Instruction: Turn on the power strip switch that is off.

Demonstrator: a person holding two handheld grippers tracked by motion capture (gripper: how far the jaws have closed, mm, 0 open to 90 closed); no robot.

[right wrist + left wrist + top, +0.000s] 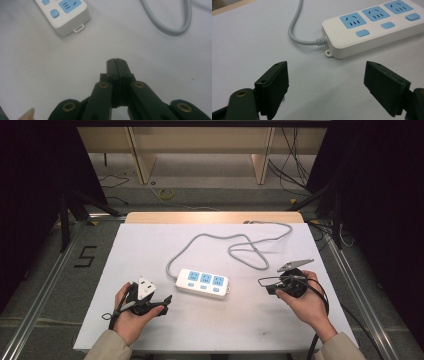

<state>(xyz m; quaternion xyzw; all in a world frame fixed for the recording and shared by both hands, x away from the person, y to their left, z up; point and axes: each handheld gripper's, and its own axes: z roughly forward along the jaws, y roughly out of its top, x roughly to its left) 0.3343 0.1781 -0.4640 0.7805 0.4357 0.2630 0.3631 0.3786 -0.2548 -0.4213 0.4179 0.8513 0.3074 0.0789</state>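
L gripper (325, 87): jaws spread wide, nothing between them, just bare tabletop (249, 45) below. In the left gripper view the two black pads stand well apart, one at each lower corner. Ahead of them lies the cable end of a white power strip (372, 30), w/ a small mounting tab at its near corner and a grey cord (297, 32) leaving through a ribbed strain relief, then curving up and away. Three blue sockets show on the strip's top, each w/ a blue button beside it.

In the high view the L gripper (165, 302) sits in the person's left hand (131, 315) near the front-left of the tabletop, jaws pointing right toward the strip, close to it but not touching.

R gripper (116, 61): jaws pressed together, pads meeting at the tip, nothing held. In the right gripper view it hovers over bare white surface; the strip's far end w/ its mounting tab is up-left, apart from the tips, and a loop of grey cord is up-right.

High view: R gripper (264, 282) held in the right hand (305, 302) at front-right, jaws pointing left toward the strip, w/ a clear gap between. A black cable trails from it back along the forearm.

The strip lies about mid-tabletop, between the two grippers, slightly angled. Its cord runs from the left end up, loops across the back of the tabletop and goes off the far edge at right. Beyond: floor w/ loose cables and wooden furniture legs.
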